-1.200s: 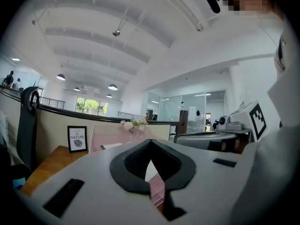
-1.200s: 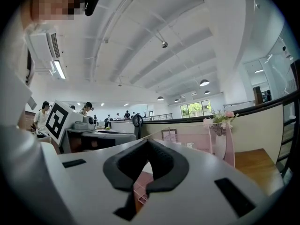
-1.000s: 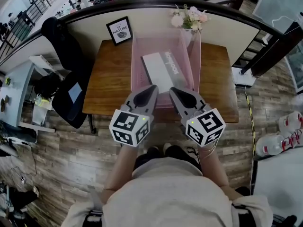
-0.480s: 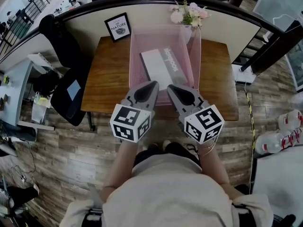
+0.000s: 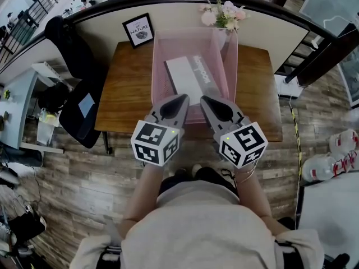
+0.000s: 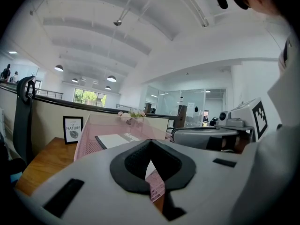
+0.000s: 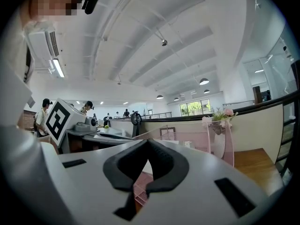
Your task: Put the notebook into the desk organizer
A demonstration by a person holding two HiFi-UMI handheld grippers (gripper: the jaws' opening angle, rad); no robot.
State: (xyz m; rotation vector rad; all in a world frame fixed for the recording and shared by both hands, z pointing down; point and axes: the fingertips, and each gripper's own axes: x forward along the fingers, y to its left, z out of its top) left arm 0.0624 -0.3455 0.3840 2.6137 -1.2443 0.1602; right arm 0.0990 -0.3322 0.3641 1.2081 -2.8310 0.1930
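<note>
A pink mesh desk organizer stands on the wooden table. The white notebook lies flat inside it, its grey spine to the right. My left gripper and right gripper hover side by side at the organizer's near wall, both shut with nothing held. In the left gripper view the closed left gripper points at the organizer, with the notebook visible through the mesh. In the right gripper view the shut right gripper faces the pink organizer.
A framed picture and a vase of pink flowers stand at the table's back edge against a curved partition. A black chair with a jacket is left of the table. Water bottles lie on the floor at right.
</note>
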